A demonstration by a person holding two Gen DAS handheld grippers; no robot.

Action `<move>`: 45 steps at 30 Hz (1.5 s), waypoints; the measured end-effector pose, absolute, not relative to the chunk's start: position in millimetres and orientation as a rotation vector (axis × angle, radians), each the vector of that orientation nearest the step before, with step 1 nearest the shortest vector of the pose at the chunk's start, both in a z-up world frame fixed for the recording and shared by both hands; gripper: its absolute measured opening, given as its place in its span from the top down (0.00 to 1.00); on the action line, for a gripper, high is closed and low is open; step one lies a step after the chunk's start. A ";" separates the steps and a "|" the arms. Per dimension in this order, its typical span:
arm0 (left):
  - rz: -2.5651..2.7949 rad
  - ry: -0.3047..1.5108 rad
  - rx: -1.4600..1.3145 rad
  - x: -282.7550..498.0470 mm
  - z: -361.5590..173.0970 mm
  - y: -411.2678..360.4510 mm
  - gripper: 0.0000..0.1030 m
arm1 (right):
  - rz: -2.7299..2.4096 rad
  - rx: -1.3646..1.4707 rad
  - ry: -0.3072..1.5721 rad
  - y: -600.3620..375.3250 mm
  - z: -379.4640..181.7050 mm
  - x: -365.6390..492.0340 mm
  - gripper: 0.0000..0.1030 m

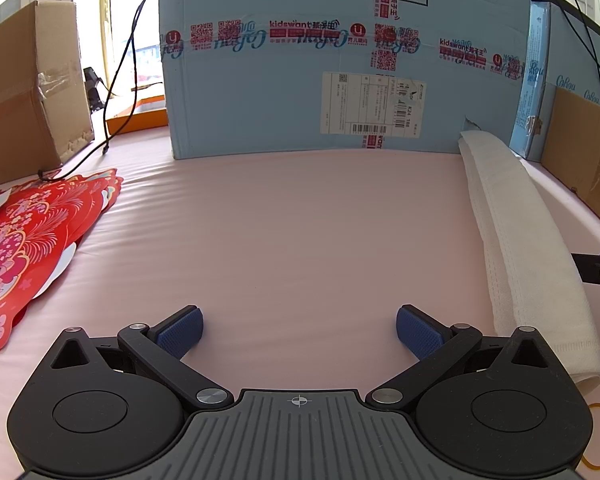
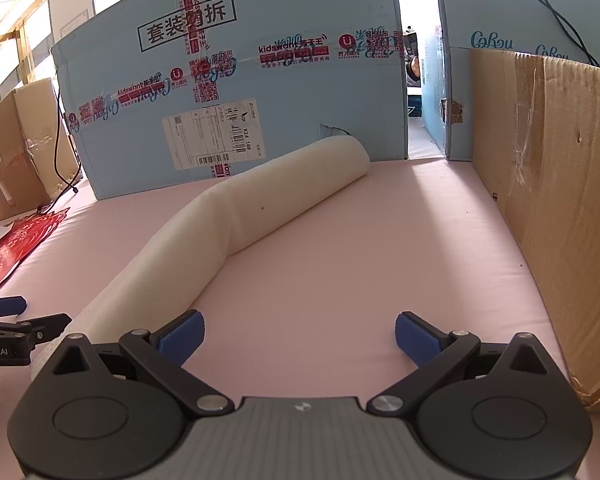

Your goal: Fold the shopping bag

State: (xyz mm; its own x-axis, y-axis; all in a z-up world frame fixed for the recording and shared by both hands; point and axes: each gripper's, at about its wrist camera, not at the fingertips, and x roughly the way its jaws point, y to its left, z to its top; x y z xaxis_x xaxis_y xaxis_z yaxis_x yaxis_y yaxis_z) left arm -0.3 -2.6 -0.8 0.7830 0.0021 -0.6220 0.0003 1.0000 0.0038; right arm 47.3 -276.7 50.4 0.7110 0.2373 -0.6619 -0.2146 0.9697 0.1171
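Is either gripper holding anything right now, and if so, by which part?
Nothing is held. The left gripper and right gripper both stand open over the pink padded table surface. The long white rolled fabric bag lies untouched between them.

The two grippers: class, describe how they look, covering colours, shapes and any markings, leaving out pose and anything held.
The left gripper and right gripper look alike: a ribbed grey central body, black round housings on either side, black link arms with silver pivot pins, and textured blue finger pads. The left's body carries a small crosshair mark; its side, seen from the right wrist, reads "Robot.AI".
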 end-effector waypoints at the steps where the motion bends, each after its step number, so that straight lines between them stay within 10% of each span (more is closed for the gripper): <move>1: 0.001 0.671 0.004 -0.4 -0.6 -2.6 0.00 | 0.254 0.050 0.735 -279.2 50.9 47.0 0.00; 45: -0.423 0.586 0.048 -18.8 22.9 -97.4 0.00 | 0.284 0.294 0.721 -328.1 60.2 30.5 0.11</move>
